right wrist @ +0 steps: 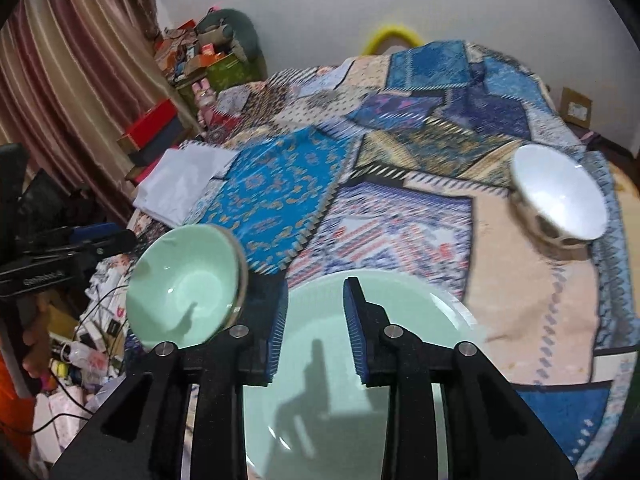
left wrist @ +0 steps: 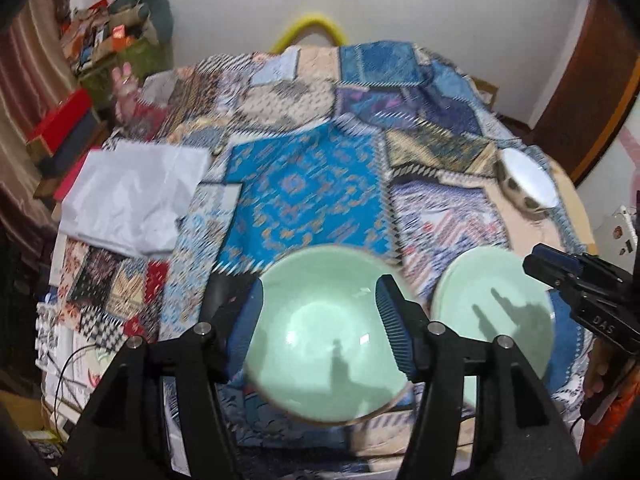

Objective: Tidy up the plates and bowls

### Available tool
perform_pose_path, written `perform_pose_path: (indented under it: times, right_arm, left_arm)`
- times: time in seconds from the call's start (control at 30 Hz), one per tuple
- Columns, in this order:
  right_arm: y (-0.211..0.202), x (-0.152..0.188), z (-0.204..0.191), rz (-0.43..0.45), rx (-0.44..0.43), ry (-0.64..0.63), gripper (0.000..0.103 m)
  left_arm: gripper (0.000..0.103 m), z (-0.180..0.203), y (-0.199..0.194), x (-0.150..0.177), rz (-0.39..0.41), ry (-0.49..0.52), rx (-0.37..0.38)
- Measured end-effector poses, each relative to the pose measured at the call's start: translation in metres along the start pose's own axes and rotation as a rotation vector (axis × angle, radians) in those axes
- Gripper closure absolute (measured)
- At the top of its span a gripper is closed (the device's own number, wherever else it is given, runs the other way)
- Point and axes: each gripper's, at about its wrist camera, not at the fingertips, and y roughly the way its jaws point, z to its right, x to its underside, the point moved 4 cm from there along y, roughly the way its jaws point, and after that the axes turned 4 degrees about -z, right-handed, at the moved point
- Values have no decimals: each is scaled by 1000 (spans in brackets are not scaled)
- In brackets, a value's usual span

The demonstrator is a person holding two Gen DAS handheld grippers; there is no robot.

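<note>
In the left wrist view a pale green bowl [left wrist: 324,336] sits between the fingers of my left gripper [left wrist: 320,316], which stand wide apart around its rim; whether they grip it is unclear. It looks lifted and tilted in the right wrist view [right wrist: 184,284]. A pale green plate [left wrist: 492,304] lies to its right on the patchwork cloth. My right gripper [right wrist: 314,328] hovers over this plate [right wrist: 344,380], jaws parted and empty. A white bowl with a patterned outside [right wrist: 558,196] stands far right, and also shows in the left wrist view [left wrist: 526,178].
A patchwork cloth [left wrist: 308,192] covers the table. A folded white cloth [left wrist: 132,196] lies at its left edge. Boxes and clutter [right wrist: 192,56] stand by the curtain at far left. Cables and small items [right wrist: 80,344] lie below the table's left side.
</note>
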Motion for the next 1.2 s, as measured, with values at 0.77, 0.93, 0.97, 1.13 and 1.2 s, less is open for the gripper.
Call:
perform_pose_path:
  times: [0.77, 0.93, 0.97, 1.13, 1.2]
  right_arm:
    - [-51, -18, 145, 108, 223, 136, 66]
    - [-48, -23, 178, 113, 252, 170, 49]
    - [-46, -24, 185, 112, 260, 179, 48]
    - [-36, -29, 212, 105, 249, 230, 48]
    - [-30, -31, 223, 104, 240, 250, 48]
  left_arm:
    - [35, 176, 33, -74, 75, 172, 163]
    - [29, 204, 59, -90, 46, 192, 186]
    - [29, 210, 65, -93, 36, 195, 191]
    - [27, 234, 94, -103, -6, 231, 201]
    - [27, 241, 106, -105, -21, 246, 202]
